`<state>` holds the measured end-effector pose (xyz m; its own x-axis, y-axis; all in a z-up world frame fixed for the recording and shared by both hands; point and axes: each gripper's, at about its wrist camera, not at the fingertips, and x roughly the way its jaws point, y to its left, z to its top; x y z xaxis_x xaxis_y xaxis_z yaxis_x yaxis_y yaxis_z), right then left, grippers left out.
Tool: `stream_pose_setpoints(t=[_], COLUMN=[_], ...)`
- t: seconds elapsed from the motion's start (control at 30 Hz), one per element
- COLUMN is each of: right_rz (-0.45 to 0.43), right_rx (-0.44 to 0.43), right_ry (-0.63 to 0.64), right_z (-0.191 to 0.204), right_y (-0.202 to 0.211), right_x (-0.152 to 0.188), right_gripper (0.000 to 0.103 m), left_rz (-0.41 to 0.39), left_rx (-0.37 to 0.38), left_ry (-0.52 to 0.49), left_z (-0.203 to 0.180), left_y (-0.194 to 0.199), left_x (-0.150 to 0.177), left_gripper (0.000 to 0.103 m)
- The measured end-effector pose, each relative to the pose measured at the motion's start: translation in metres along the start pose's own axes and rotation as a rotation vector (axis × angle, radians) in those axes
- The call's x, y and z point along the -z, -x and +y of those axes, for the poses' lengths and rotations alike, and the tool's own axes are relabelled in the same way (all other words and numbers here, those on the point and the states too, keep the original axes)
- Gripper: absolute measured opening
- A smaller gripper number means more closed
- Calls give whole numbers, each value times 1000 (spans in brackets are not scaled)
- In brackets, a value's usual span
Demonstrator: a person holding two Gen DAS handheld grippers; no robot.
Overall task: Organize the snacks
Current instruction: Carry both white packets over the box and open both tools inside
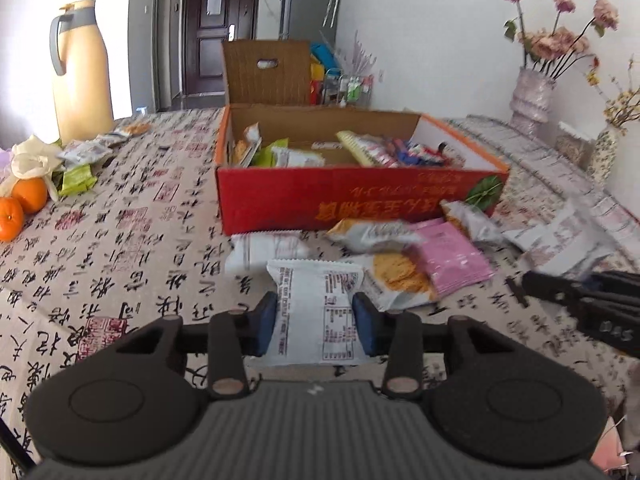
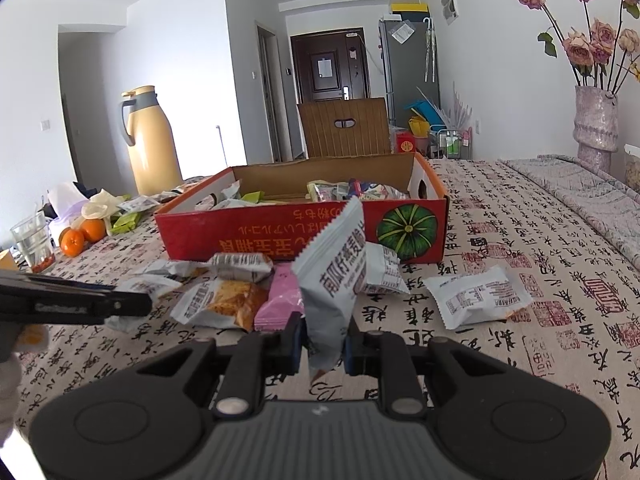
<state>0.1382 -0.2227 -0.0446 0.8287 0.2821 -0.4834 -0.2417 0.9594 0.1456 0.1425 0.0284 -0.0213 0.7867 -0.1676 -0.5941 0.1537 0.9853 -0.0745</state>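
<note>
A table under a calligraphy-print cloth point(image 1: 132, 232) fills both views, its near edge cut off by the gripper bodies. The landmark is the red cardboard box point(image 1: 352, 200), open-topped, with snack packets heaped inside; its brown rear flap stands up and hides what lies behind it.

Left of the box stands a yellow thermos jug point(image 2: 154, 144), its base masked in the right wrist view by oranges point(image 2: 82, 236) and wrappers. Far right of the box a pale vase of dried roses point(image 2: 596, 120) is cropped at the frame edge.

In front of the box lies a loose pile of packets: a pink sachet point(image 1: 452, 256), a cracker pack point(image 1: 400, 276), several silver-white ones, overlapping so their edges are hard to separate; those at right in the left wrist view are smeared by blur.

The left gripper point(image 1: 316, 316) is clamped on a white packet point(image 1: 316, 304), its back label up, in front of the box. The right gripper point(image 2: 322, 344) pinches a grey-white packet point(image 2: 336, 276) standing upright, which hides part of the box's front wall.
</note>
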Motion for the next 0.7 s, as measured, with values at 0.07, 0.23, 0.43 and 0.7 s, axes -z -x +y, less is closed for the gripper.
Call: stream_pose_setpoints(t=[0.07,0.23,0.43,0.7], right_rz=[-1,-8,-33,-84], right_rx=[-1,-11,-21,-30], right_ry=[0,7,21,39], right_z=[0,4,7,10], right_y=[0,-2,-7,-24], right_x=[-1,-5,-18,-52], right_gripper=[18,18,18,18], left_rz=[-14,-65,-129,-200], left_rx=[4,10,1,-24], left_ry=[-15,-26,-24,18], left_z=[-5,-15,-24,-26], left_y=[6,17,18,6], left_x=[-3,-13,-35,-72], left_gripper=[41,42,42,42])
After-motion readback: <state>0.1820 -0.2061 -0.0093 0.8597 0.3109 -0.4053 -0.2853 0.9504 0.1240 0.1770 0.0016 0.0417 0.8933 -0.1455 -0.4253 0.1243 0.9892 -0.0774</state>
